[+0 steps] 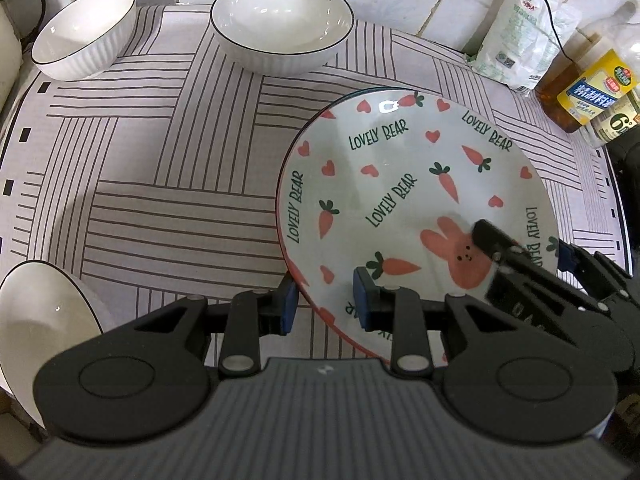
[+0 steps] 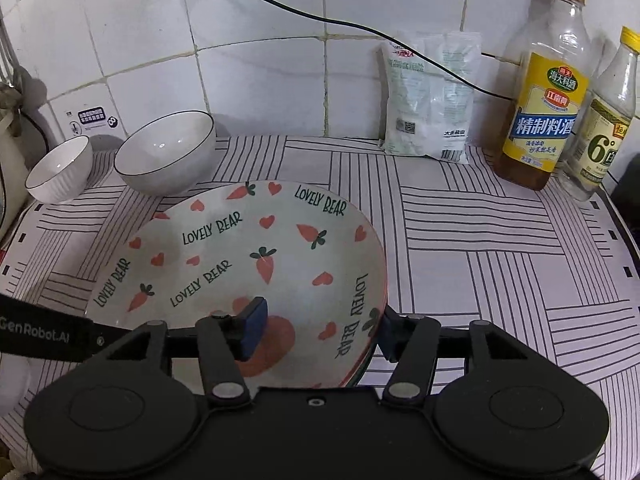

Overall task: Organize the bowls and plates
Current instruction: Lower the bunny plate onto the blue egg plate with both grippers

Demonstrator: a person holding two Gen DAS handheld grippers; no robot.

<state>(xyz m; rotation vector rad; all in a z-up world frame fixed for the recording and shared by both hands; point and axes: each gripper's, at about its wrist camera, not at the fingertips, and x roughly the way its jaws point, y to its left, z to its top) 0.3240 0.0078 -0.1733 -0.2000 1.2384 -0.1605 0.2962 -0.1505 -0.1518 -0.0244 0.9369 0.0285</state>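
Observation:
A carrot-and-rabbit "Lovely Bear" plate [image 1: 400, 184] lies on the striped mat; it also shows in the right wrist view [image 2: 240, 256]. My left gripper [image 1: 326, 304] is open, its jaws straddling the plate's near-left rim, one pad outside and one over the plate. My right gripper [image 2: 320, 330] is open, straddling the plate's right rim; a second rim shows just beneath the plate there. Two white ribbed bowls stand at the back: a large one [image 1: 280, 24] [image 2: 168, 152] and a smaller one [image 1: 84, 32] [image 2: 60, 168]. Another white bowl [image 1: 40, 320] sits at the near left.
A striped mat [image 1: 160, 184] covers the counter. A salt bag [image 2: 432, 96], a cooking wine bottle [image 2: 544, 92] and a vinegar bottle [image 2: 604, 120] stand against the tiled wall at the right. A black cable [image 2: 320, 20] hangs across the wall.

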